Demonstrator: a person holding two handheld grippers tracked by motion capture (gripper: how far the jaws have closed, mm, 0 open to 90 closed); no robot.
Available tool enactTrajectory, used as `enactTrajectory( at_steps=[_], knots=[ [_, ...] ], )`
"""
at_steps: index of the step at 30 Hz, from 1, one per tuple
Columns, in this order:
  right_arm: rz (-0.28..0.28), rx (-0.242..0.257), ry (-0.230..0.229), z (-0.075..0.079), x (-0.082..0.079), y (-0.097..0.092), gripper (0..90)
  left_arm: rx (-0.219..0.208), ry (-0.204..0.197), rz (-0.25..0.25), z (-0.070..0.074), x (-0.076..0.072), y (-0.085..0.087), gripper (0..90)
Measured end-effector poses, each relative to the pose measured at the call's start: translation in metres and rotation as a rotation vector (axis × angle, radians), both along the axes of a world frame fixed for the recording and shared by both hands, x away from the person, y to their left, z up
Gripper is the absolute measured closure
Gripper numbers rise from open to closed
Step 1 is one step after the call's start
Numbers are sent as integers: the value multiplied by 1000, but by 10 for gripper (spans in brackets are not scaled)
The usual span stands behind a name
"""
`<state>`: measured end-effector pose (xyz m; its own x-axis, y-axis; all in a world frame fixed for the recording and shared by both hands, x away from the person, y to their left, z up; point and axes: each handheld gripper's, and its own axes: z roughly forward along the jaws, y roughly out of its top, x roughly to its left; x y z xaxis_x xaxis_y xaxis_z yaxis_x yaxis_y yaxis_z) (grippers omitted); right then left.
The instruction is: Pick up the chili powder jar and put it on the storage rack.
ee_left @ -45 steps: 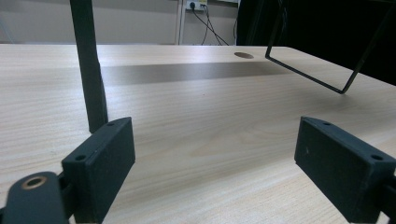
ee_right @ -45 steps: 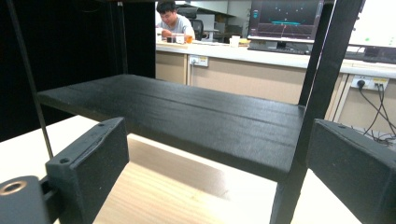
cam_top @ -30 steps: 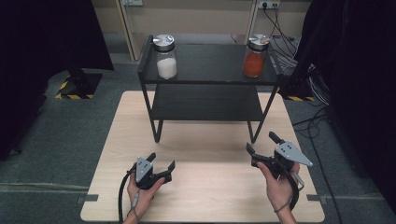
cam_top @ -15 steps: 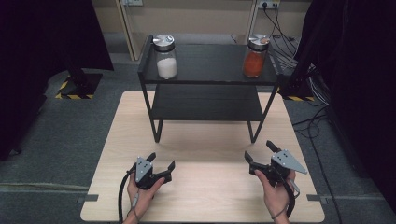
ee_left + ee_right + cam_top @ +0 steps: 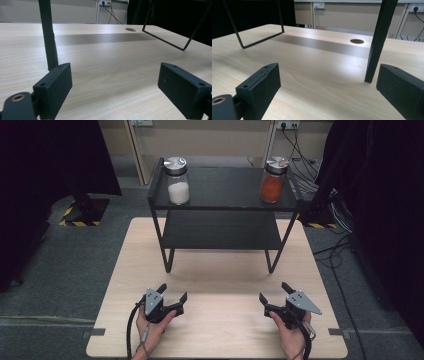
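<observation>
A black two-tier shelf point(image 5: 225, 202) stands at the back of the light wooden table point(image 5: 215, 270). On its top tier a jar of white powder point(image 5: 177, 181) stands at the left and a jar of orange-red powder point(image 5: 273, 181) at the right. My left gripper point(image 5: 172, 292) rests low on the table near the front left, open, with nothing between its jaws. My right gripper point(image 5: 274, 292) sits low at the front right, open and empty too. In the left gripper view a shelf leg point(image 5: 48, 37) rises just beyond the jaws; in the right gripper view a shelf leg point(image 5: 378, 42) does the same.
The shelf's lower tier point(image 5: 222, 232) is bare. A cable hole point(image 5: 357, 41) is set in the tabletop behind the shelf. Dark curtains hang at both sides, and cables point(image 5: 330, 220) trail on the floor at the right.
My right gripper has come down toward the table and slightly nearer the front edge. The left gripper has stayed where it was.
</observation>
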<state>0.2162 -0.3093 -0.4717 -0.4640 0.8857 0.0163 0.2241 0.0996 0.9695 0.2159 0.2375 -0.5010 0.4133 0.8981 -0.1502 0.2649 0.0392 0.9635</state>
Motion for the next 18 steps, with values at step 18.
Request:
enactTrajectory(
  at_steps=[18],
  knots=[
    [-4,13,11,-9,-4,-3,47,-13,4,-9,0,1,3,108]
  ],
)
